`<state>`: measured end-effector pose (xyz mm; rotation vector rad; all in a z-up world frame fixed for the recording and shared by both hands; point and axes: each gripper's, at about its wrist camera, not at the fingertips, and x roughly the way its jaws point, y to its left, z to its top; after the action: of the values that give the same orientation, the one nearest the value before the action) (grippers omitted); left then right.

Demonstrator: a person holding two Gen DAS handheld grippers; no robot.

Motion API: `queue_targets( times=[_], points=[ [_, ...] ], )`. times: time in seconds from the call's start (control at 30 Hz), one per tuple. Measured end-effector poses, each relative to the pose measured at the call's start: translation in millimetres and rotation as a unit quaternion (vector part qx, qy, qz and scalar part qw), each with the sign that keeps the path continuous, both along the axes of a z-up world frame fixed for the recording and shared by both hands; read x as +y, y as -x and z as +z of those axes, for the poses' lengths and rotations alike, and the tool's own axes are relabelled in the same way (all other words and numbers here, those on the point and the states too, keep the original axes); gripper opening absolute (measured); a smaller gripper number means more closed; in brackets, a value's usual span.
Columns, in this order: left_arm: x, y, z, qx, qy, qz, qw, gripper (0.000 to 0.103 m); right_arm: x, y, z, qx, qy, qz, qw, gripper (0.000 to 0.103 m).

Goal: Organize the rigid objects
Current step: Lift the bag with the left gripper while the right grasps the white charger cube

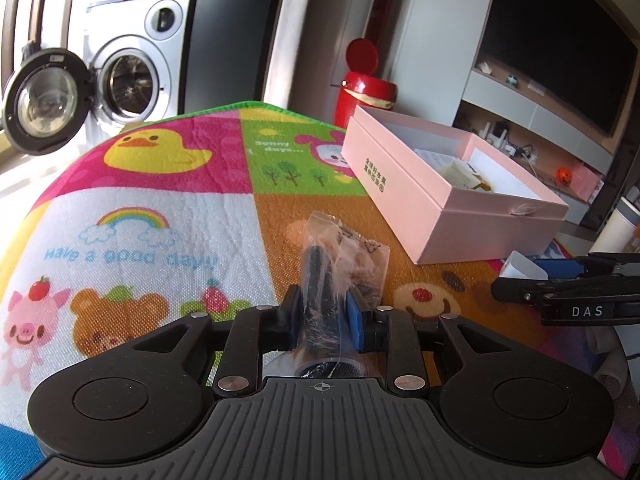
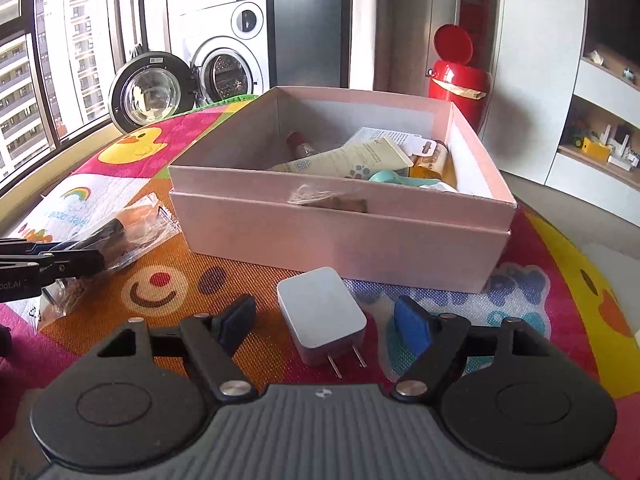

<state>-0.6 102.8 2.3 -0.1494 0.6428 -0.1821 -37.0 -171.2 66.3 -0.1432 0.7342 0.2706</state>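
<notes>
My left gripper (image 1: 324, 314) is shut on a makeup brush in a clear plastic sleeve (image 1: 340, 264), just above the cartoon play mat (image 1: 140, 216). The brush also shows in the right wrist view (image 2: 116, 236), held by the left gripper (image 2: 60, 264) at the left edge. My right gripper (image 2: 326, 320) is open, its fingers on either side of a white plug adapter (image 2: 320, 312) lying on the mat, prongs toward the camera. An open pink box (image 2: 340, 236) stands behind it, holding a tube, bottles and other small items. The box also shows in the left wrist view (image 1: 440, 200).
A red lidded bin (image 2: 460, 76) stands behind the box. A washing machine (image 2: 228, 72) with its door open is at the back left. Shelving (image 2: 600, 140) stands at the right. The right gripper (image 1: 568, 292) enters the left wrist view from the right.
</notes>
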Motion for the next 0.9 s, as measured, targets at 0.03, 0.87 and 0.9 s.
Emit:
queue_targets(
  times=[0.03, 0.87, 0.9],
  points=[
    [1, 0, 0, 0.0, 0.003, 0.0, 1.0, 0.028, -1, 0, 0, 0.0, -0.001, -0.001, 1.0, 0.077],
    [7, 1, -1, -0.002, 0.014, 0.004, 0.9999, 0.029, -16, 5, 3, -0.016, 0.029, -0.034, 0.999, 0.046],
    [7, 1, -1, -0.002, 0.015, 0.004, 0.9999, 0.029, -10, 5, 5, -0.017, 0.037, -0.02, 0.999, 0.034]
  ],
)
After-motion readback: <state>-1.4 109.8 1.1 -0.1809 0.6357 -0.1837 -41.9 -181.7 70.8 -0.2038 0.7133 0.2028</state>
